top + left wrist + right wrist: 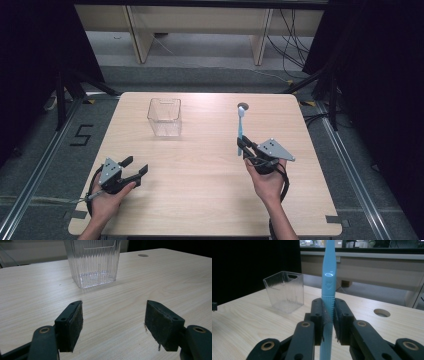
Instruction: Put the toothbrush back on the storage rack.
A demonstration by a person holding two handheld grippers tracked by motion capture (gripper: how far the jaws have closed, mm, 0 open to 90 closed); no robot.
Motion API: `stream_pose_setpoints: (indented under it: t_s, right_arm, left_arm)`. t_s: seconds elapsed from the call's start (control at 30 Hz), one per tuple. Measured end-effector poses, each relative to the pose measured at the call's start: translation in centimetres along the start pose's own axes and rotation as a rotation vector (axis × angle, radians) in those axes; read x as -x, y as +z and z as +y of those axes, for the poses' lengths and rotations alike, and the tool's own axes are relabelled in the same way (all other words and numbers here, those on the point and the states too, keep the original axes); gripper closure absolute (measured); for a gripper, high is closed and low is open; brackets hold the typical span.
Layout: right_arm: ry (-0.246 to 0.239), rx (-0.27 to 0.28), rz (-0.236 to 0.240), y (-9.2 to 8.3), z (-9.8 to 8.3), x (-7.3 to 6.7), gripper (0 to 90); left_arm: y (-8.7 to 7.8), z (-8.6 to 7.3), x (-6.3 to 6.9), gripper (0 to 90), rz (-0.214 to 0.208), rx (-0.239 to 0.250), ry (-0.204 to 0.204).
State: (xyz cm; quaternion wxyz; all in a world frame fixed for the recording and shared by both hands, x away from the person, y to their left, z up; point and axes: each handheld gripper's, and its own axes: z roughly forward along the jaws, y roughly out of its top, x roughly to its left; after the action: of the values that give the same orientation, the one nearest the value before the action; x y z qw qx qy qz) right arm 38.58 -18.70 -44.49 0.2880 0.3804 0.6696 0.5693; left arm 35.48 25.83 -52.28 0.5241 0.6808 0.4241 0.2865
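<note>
Toothbrush lifted and gripped, not yet in the clear container.

The right gripper (243, 148), at about 4 o'clock on the counter (200, 175), has its fingers (318, 315) clenched on the handle of a light blue toothbrush (240, 131), which stands nearly upright with its bristle head at the top, clear of the counter. By my reading the pick-up is done; what is left is to carry the toothbrush over to the clear ribbed container (164, 117), which stands empty at about 11 o'clock, well apart from the brush, and set it inside. The left gripper (134, 167), at about 8 o'clock, rests low over the counter with its fingers (72, 325) spread wide, released, holding and touching nothing; the container stands ahead of it.
</note>
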Motion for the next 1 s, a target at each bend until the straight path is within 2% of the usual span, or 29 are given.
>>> stream_pose_setpoints:
  t_s: [0.07,0.1,0.23,0.27,0.3,0.43,0.47,0.5,0.53,0.57,0.63,0.67,0.77,0.8,0.87,0.9,0.93,0.97,1.0]
  right_arm:
    - [0.0,0.011,0.01,0.0,0.1,-0.1,79.1]
    - [-0.011,0.02,0.011,0.0,0.2,-0.3,79.1]
    - [-0.01,0.015,0.015,0.0,0.3,-0.5,79.1]
    - [-0.046,0.025,0.009,0.0,0.4,-0.3,79.1]
    - [-0.016,0.008,0.02,0.1,0.3,-0.5,79.1]
    - [-0.038,0.01,0.017,0.3,0.4,-0.5,79.0]
    - [-0.008,0.006,0.023,0.4,0.4,-0.9,79.1]
    - [-0.032,0.005,0.026,0.5,0.5,-0.8,79.1]
    - [-0.032,0.005,0.026,0.5,0.5,-0.8,79.1]
    - [-0.022,0.011,0.037,0.7,0.6,-1.0,79.1]
    - [-0.014,0.0,0.032,0.8,0.6,-1.2,79.1]
    - [-0.021,0.0,0.038,0.9,0.6,-1.2,79.1]
    - [-0.05,0.017,0.028,1.2,0.6,-1.2,79.1]
    - [-0.021,0.007,0.045,1.2,0.6,-1.4,79.1]
    - [-0.023,0.004,0.052,1.3,0.6,-1.5,79.1]
    - [-0.048,0.002,0.042,1.4,0.6,-1.5,79.1]
    - [-0.025,-0.006,0.05,1.5,0.6,-1.7,79.1]
    - [-0.032,0.005,0.059,1.7,0.5,-1.7,79.1]
    - [-0.03,-0.004,0.045,1.6,0.6,-1.8,79.1]
  left_arm:
    - [-0.1,0.1,0.0,30.2,0.0,0.003,0.002]
    - [-0.1,0.4,0.2,30.5,0.001,0.03,-0.001]
    - [-0.4,1.1,0.4,31.0,-0.002,0.047,0.001]
    - [-0.5,1.3,0.5,31.0,-0.01,0.058,-0.003]
    - [-0.6,1.8,0.8,31.2,-0.023,0.069,-0.012]
    - [-0.6,2.5,1.0,31.3,-0.05,0.095,-0.027]
    - [-0.7,2.9,1.2,31.8,-0.058,0.105,-0.03]
    - [-0.7,2.9,1.2,32.3,-0.058,0.105,-0.03]
    - [-0.6,3.1,1.3,32.3,-0.067,0.124,-0.031]
    - [-0.7,3.6,1.5,32.7,-0.068,0.116,-0.019]
    - [-0.7,3.8,1.6,32.7,-0.074,0.119,-0.021]
    - [-0.5,4.2,1.8,32.7,-0.094,0.14,-0.024]
    - [-0.5,4.7,2.0,32.8,-0.095,0.133,-0.02]
    - [-0.4,4.9,2.2,32.8,-0.101,0.138,-0.024]
    - [-0.1,5.3,2.4,33.0,-0.112,0.143,-0.029]
    - [0.2,5.7,2.6,33.1,-0.124,0.147,-0.032]
    - [0.4,5.9,2.8,33.1,-0.132,0.148,-0.032]
    - [0.5,6.1,2.9,33.1,-0.138,0.151,-0.028]
    - [0.5,6.1,2.9,33.1,-0.138,0.151,-0.028]
